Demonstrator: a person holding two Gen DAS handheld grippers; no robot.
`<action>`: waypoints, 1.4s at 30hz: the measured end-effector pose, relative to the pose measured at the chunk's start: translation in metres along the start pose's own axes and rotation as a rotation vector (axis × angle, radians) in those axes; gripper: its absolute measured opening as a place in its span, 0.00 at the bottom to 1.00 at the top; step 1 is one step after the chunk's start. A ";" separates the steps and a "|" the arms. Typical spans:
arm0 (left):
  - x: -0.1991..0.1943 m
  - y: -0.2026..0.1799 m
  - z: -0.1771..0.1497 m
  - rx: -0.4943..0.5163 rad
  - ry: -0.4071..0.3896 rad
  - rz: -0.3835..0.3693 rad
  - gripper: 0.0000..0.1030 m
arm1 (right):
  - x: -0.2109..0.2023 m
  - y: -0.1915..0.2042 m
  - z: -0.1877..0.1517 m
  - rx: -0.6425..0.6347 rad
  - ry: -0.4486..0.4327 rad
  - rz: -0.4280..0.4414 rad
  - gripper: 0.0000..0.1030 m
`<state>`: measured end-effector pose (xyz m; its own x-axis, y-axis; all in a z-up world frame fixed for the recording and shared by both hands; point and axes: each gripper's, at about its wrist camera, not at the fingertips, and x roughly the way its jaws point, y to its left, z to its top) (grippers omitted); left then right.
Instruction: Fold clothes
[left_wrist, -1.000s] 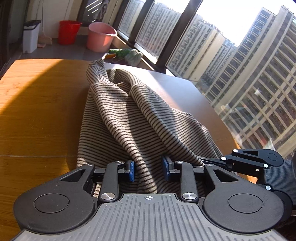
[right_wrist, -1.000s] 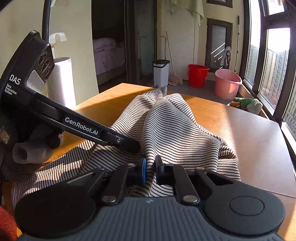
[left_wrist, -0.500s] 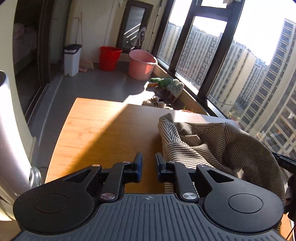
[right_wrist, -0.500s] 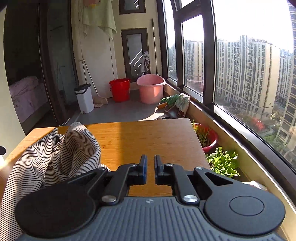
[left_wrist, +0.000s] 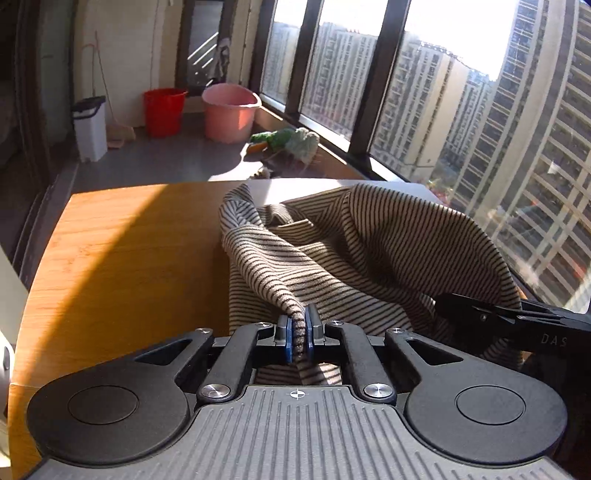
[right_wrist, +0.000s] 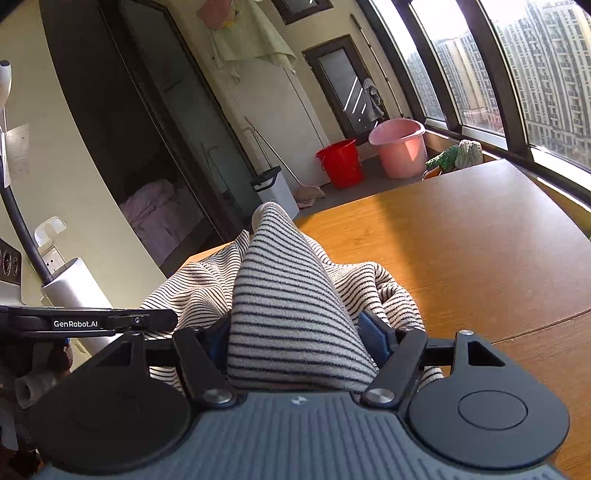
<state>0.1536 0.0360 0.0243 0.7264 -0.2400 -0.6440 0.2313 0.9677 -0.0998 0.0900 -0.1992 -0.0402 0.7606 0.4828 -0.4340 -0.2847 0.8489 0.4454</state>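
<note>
The left gripper (left_wrist: 300, 334) pinches a fold of the striped garment (left_wrist: 354, 254) between clenched fingers. The right gripper (right_wrist: 299, 336) has just spread its fingers, a thick fold bunched loosely between them. The rest lies heaped on the table (left_wrist: 122, 258).

Red bucket (left_wrist: 164, 110) beside pink bucket (left_wrist: 231, 110), white lidded bin (left_wrist: 89, 127), wooden table (left_wrist: 122, 258), sunlit windows (left_wrist: 461, 92)

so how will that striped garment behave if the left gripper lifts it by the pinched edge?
Likely floppy: the striped garment already lies in soft folds on the table and sags from the left gripper. Probably light, since a thin pinched edge carries it. The ribbed-looking knit should resist slipping, though it may stretch.
</note>
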 end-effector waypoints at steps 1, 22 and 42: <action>-0.005 0.001 0.004 0.043 -0.029 0.048 0.07 | 0.000 -0.001 0.000 0.002 0.002 -0.006 0.68; -0.018 0.062 0.013 -0.075 0.035 0.021 0.72 | -0.045 0.032 0.025 -0.283 -0.114 -0.314 0.49; -0.037 0.091 0.020 0.020 -0.062 0.248 0.34 | -0.034 0.090 0.012 -0.469 -0.069 -0.183 0.52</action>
<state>0.1608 0.1318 0.0545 0.8009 -0.0002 -0.5988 0.0532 0.9961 0.0709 0.0454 -0.1423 0.0239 0.8547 0.3151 -0.4126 -0.3624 0.9312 -0.0396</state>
